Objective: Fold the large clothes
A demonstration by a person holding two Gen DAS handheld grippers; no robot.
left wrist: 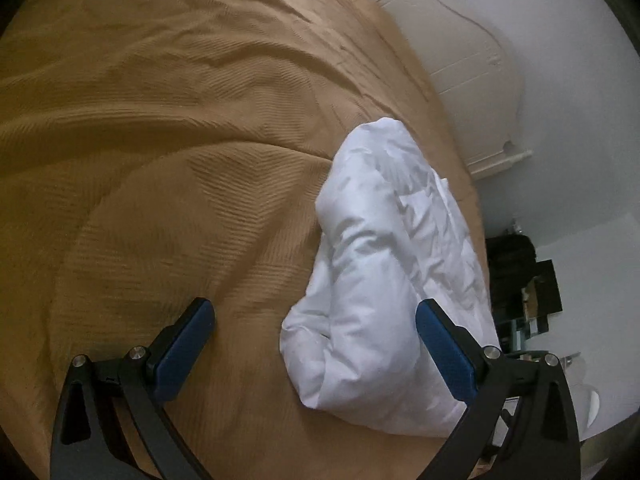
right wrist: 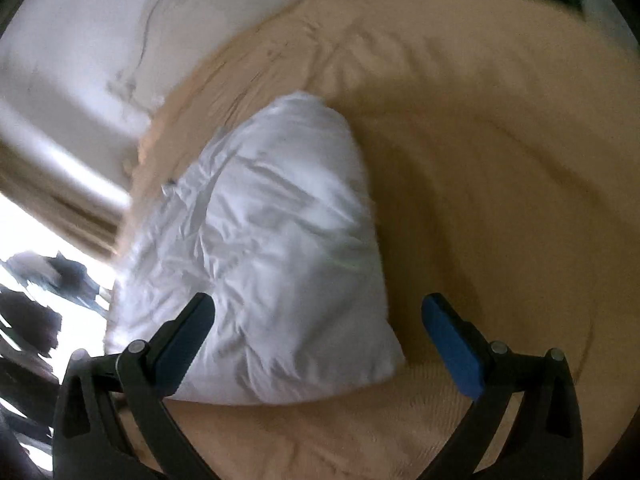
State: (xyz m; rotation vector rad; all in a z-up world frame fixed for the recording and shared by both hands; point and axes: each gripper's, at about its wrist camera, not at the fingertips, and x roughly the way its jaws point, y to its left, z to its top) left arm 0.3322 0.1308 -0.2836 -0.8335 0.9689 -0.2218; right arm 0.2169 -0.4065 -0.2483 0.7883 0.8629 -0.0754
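- One white garment lies bundled into a compact, puffy packet on the tan bedspread, near the bed edge by the white wall — folded over itself, wrinkled on top.
- Left gripper: fingers spread wide, holding nothing; the packet's near corner sits between them, no contact that I can see.
- Right gripper: also released and empty, hovering over the packet's near edge; this view is motion-blurred.
- Judgement — folding looks mostly done; what's left is maybe a tidy-up or flattening of the loose end.
- No other clothes visible on the bed.
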